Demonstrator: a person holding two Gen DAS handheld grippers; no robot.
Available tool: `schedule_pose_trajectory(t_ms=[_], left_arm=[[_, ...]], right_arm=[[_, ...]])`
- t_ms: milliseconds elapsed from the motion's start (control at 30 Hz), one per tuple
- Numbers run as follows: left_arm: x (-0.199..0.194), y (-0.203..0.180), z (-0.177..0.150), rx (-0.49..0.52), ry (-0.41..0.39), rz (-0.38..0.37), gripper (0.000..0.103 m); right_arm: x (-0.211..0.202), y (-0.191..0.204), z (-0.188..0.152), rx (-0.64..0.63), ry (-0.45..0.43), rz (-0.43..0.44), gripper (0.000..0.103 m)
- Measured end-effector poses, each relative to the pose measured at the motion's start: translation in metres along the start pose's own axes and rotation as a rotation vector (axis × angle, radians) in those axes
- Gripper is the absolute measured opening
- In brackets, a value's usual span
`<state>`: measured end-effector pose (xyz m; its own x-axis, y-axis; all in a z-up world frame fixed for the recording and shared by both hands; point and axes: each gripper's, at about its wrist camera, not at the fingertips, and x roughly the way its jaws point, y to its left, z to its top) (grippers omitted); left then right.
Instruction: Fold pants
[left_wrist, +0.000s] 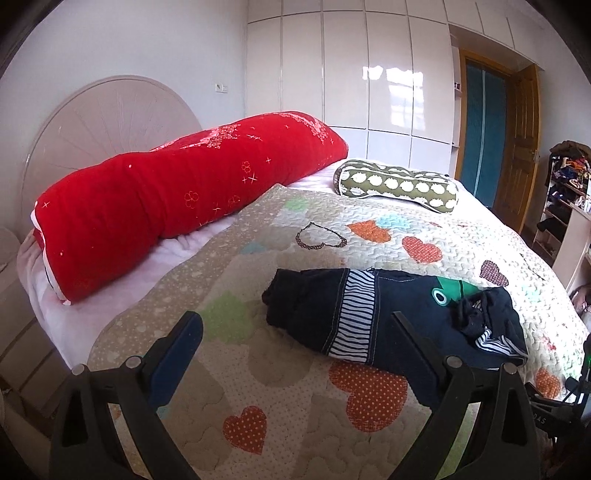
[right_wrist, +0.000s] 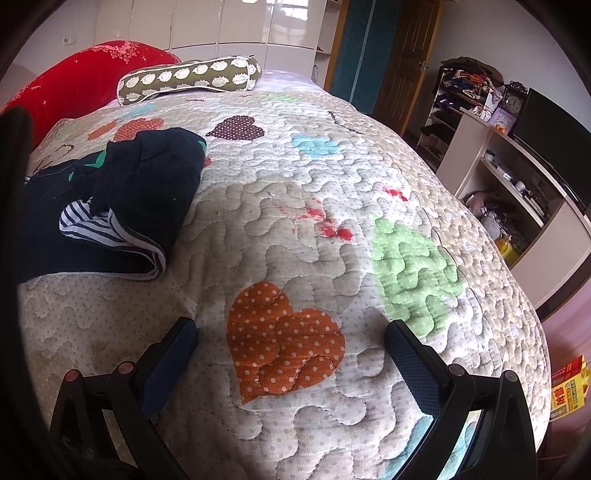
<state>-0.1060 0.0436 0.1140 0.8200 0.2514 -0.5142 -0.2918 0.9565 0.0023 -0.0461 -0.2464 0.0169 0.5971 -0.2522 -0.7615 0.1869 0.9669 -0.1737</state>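
Note:
Dark navy pants (left_wrist: 399, 314) with a striped band and a green frog patch lie bunched on the quilted bedspread (left_wrist: 258, 387). In the left wrist view they sit just beyond my left gripper (left_wrist: 295, 328), whose right finger overlaps their near edge; the jaws stand wide apart and hold nothing. From the right wrist view the same pants (right_wrist: 122, 206) lie at the far left, with a striped cuff turned out. My right gripper (right_wrist: 290, 339) hovers open over an orange heart patch, well to the right of the pants.
A long red bolster (left_wrist: 184, 192) lies by the headboard, and a green patterned pillow (left_wrist: 399, 184) sits at the far side of the bed. White wardrobes and a wooden door stand behind. Shelves (right_wrist: 517, 184) with clutter run along the bed's right edge.

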Motion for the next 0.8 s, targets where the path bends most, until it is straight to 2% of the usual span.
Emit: schedule_pose_trajectory(t_ms=[133,167,200,267,367,467,567,800], left_arm=[[0.004,0.011,0.003,-0.029,0.025,-0.002,0.099],[0.006,0.015,0.004,-0.038,0.035,0.004,0.099],[0.008,0.019,0.004,-0.047,0.048,0.011,0.099],[0.016,0.031,0.005,-0.068,0.087,0.02,0.099],[0.028,0.05,0.0,-0.123,0.144,-0.007,0.099],[0.037,0.061,-0.005,-0.156,0.194,-0.036,0.098],[0.037,0.059,-0.007,-0.124,0.195,-0.039,0.098],[0.039,0.047,-0.01,-0.057,0.202,-0.04,0.098]], right_arm=[[-0.001,-0.004,0.0,0.017,0.004,0.016,0.103],[-0.002,-0.005,0.001,0.013,0.011,0.025,0.1],[-0.005,-0.007,0.003,0.013,0.014,0.046,0.096],[-0.016,-0.011,0.008,0.023,0.008,0.087,0.083],[-0.035,-0.013,0.019,0.025,-0.026,0.167,0.083],[-0.045,-0.005,0.029,0.009,-0.021,0.261,0.08],[-0.046,0.013,0.034,-0.031,0.002,0.316,0.076],[-0.047,0.061,0.049,-0.147,-0.01,0.316,0.074]])
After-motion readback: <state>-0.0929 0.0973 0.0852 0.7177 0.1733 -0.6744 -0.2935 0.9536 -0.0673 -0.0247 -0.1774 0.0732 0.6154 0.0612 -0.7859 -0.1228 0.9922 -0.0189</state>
